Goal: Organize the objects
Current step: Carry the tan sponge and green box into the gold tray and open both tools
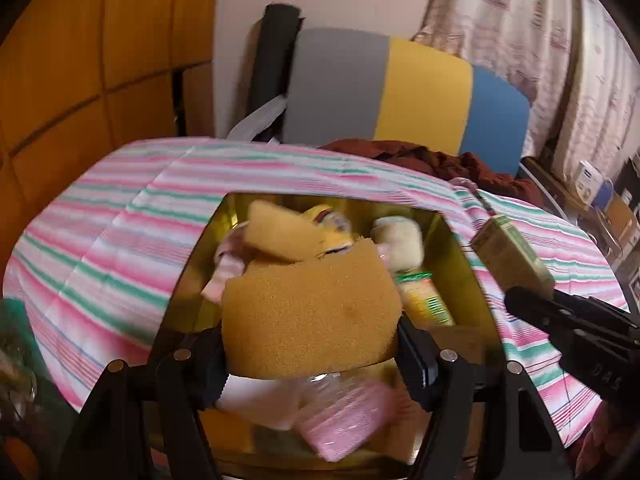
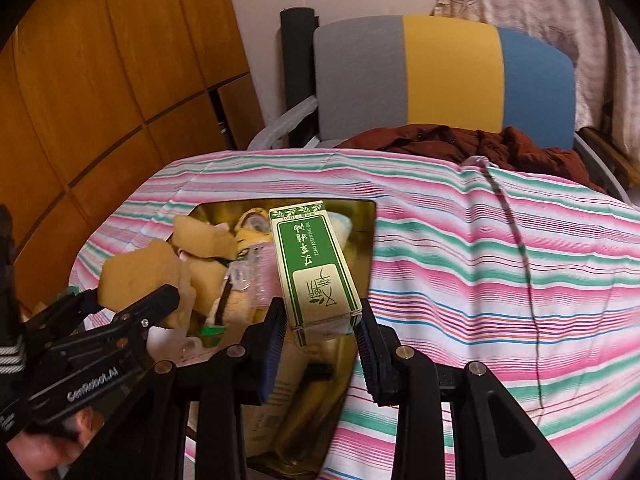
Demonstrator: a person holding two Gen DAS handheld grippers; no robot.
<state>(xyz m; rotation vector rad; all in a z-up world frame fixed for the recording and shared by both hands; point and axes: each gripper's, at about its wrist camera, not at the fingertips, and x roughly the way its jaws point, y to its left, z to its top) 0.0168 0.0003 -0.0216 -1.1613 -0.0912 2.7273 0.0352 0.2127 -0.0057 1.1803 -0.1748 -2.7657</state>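
**Sponge and carton poised over a crowded gold tray**

Sponge (image 1: pixel 310 308) fills the lower centre of the left wrist view, pinched at its near edge in the half-spread jaws of the left gripper (image 1: pixel 312 356), directly above the gold tray (image 1: pixel 188 280) on the striped tabletop (image 1: pixel 100 220). At centre of the right wrist view, the right gripper (image 2: pixel 322 336) has its jaws closed on the near end of a green carton (image 2: pixel 310 264), long axis pointing away toward the tray's far rim. Both loads look ready to drop in; the left hangs squarely over the pile.
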